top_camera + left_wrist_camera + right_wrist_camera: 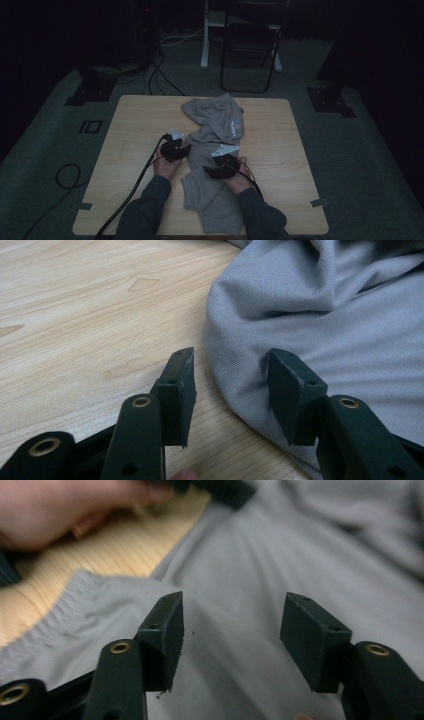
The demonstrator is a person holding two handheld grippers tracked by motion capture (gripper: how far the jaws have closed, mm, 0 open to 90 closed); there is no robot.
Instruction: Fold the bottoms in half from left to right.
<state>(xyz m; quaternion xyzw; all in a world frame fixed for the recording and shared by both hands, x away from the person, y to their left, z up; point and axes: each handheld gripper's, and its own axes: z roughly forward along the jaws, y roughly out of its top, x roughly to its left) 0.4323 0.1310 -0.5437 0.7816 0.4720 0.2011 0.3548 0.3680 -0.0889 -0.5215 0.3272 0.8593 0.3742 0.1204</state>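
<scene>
garment: 1 grey knit piece (214,150), crumpled, lies down the middle of the bench (135,125), from the far edge area toward the person's side. Small pale print near its far end. Ribbed or elastic hem visible in right gripper view (65,610). Type unclear, maybe shorts or sweatshirt.
left gripper: (174,149) at garment's left edge. In left gripper view (230,390) jaws wide apart, nothing between them; 1 jaw over bare wood, 1 over cloth, so they straddle the rounded fabric edge. Prob. lined up to pinch that edge.
right gripper: (222,167) over the cloth nearer the person. In right gripper view (231,640) jaws wide, empty, hanging above flat fabric just past the hem. Contact w/ cloth: can't tell.
hands: 2, one per gripper; left hand (60,510) seen across the cloth from right gripper.
why so placed: my guess, both grippers flank the garment's lower half to take 2 grips and spread or fold it.
counts: 1 garment, 2 grippers, 4 jaws, 1 bench, 1 folding chair (250,45) behind on the floor.
</scene>
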